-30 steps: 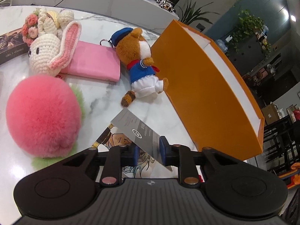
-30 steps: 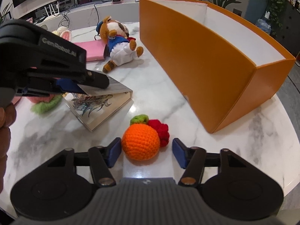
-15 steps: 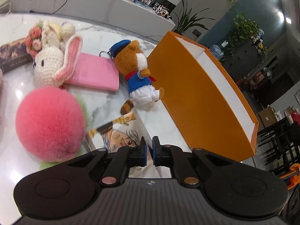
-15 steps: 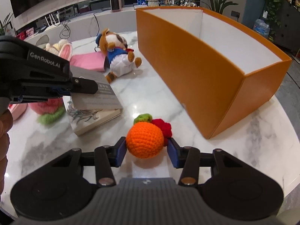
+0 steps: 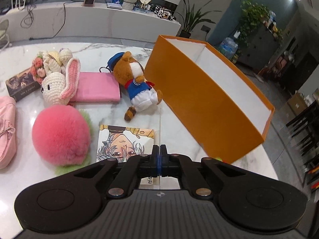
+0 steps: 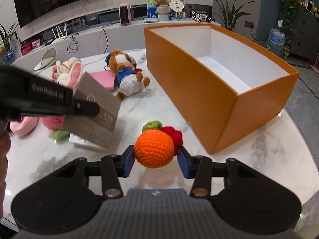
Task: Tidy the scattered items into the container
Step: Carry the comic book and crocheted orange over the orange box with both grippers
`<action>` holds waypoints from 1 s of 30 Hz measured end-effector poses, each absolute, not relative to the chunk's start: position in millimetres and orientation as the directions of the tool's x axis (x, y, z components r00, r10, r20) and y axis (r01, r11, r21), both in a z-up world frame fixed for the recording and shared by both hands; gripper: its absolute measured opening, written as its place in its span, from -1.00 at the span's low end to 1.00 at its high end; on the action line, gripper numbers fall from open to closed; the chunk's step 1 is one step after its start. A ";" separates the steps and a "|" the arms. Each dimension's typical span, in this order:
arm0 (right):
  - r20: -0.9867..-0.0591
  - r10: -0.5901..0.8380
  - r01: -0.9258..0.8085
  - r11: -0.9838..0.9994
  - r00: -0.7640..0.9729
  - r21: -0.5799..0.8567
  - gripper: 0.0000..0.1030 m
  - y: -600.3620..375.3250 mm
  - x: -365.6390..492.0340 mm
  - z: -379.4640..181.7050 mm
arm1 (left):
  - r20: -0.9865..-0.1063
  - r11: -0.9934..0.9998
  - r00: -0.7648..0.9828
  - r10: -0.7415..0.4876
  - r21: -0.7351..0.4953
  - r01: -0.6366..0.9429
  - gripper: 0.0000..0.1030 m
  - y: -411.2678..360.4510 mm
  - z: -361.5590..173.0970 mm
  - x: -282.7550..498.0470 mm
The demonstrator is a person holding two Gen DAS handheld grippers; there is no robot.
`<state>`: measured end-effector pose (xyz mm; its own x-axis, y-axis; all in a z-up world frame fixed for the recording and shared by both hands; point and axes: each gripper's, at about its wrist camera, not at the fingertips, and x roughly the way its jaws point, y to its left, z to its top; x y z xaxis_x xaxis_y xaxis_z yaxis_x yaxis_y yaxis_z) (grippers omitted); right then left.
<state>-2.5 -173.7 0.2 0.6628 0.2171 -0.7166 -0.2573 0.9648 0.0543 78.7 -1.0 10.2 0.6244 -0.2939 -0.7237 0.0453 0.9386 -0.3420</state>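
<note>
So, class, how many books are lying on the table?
3: a dark book at far left, a pink book under the rabbit's ear, an illustrated book near the left tongs. Others may be hidden.

Left gripper [image 5: 159, 155]: jaws closed on a thin grey card [image 5: 160, 131], seen edge-on, upright. Illustrated square booklet [image 5: 123, 142] flat on white marble table [image 5: 179, 139] beneath. Open orange cardboard box [image 5: 205, 103] right; fluffy pink pompom [image 5: 60, 133] left.

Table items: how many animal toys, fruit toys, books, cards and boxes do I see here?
Animal toys: 2, crochet bunny, sailor bear
Fruit toys: 2, fluffy peach, crochet orange
Books: 3, dark book, pink book, illustrated book
Cards: 1, grey card
Boxes: 1, orange box
Total: 9
</note>
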 end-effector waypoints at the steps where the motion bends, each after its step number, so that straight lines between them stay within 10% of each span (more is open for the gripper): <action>1: -0.712 0.221 -0.259 0.964 0.666 0.057 -0.05 -174.9 -4.4 2.4 | -0.724 0.943 0.627 -0.287 -0.330 0.051 -1.00 -3.3 12.6 75.7; 30: -0.560 0.286 -0.230 0.958 0.778 0.170 -0.05 -234.5 -0.7 133.7 | -0.706 0.976 0.675 -0.215 -0.134 0.171 -1.00 -57.2 139.3 85.8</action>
<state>-0.7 -234.5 133.6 0.7780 0.2858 -0.5595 -0.2297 0.9583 0.1700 85.8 -57.2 139.3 0.6746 -0.2152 -0.7061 0.1710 0.9761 -0.1342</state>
